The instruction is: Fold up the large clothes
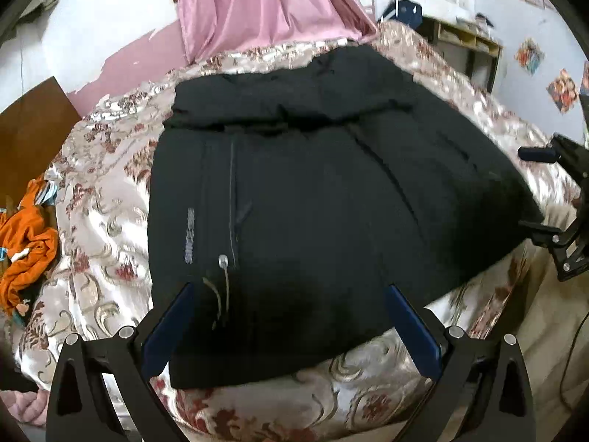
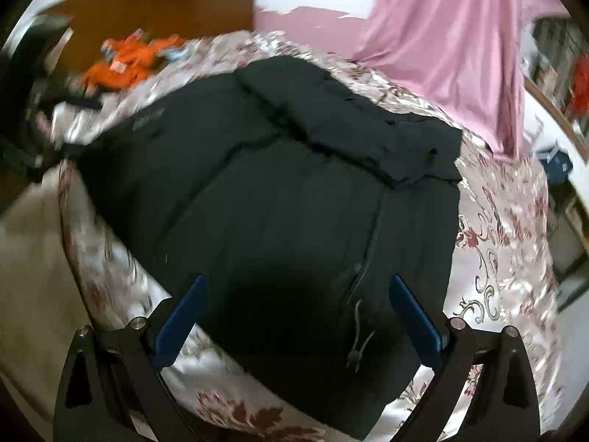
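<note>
A large black jacket (image 1: 313, 184) lies spread on a bed with a floral satin cover (image 1: 99, 191). A folded band of it crosses the far end. Grey lettering (image 1: 189, 235) and a drawstring toggle (image 1: 222, 260) show near its close hem. My left gripper (image 1: 291, 291) hovers open over that hem, blue pads wide apart with nothing between them. My right gripper (image 2: 297, 283) is open too, above the jacket's (image 2: 294, 191) near part, close to a cord end (image 2: 357, 346). Each gripper shows in the other's view: the right gripper (image 1: 530, 191) at the jacket's right edge, the left gripper (image 2: 44, 110) blurred at far left.
A pink curtain (image 1: 257, 3) hangs behind the bed. Orange clothes (image 1: 25, 243) lie heaped at the bed's left side beside a brown wooden board (image 1: 33, 121). A wooden shelf (image 1: 467, 44) and wall pictures (image 1: 530, 55) stand at the right. The bed's near edge (image 2: 235, 397) is close.
</note>
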`<state>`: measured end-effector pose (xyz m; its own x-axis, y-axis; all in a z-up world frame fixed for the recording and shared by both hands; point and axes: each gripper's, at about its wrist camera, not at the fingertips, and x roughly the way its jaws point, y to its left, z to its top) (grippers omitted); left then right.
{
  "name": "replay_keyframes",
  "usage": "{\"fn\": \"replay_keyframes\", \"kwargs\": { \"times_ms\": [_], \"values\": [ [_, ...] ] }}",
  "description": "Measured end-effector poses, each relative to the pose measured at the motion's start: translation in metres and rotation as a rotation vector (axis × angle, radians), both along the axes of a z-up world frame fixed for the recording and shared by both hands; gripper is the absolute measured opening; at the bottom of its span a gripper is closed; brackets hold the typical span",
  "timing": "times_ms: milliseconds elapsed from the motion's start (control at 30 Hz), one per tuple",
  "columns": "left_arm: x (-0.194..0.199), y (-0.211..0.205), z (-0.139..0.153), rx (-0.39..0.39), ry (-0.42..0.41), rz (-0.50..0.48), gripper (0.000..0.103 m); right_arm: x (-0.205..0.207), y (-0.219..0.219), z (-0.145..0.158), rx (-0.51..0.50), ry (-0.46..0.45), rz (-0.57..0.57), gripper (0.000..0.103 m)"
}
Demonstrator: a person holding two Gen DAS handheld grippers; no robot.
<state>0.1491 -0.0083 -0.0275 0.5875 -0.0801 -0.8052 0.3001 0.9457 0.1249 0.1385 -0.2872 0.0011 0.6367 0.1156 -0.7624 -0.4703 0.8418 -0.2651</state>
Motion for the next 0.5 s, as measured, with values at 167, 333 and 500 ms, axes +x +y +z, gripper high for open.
{"fn": "replay_keyframes", "kwargs": {
  "times_ms": [167, 333, 500],
  "values": [
    [-0.009, 0.004, -0.025, 0.013, 0.049, 0.009, 0.103, -0.004, 0.003, -0.026, -0.093, 0.094, -0.024, 0.097],
    [-0.024, 0.004, -0.049, 0.048, 0.08, 0.0, 0.103, -0.015, 0.007, -0.059, -0.28, 0.145, 0.003, 0.097],
    [-0.033, -0.002, -0.055, 0.085, 0.06, -0.024, 0.103, -0.02, 0.009, -0.07, -0.327, 0.123, -0.016, 0.097]
  ]
}}
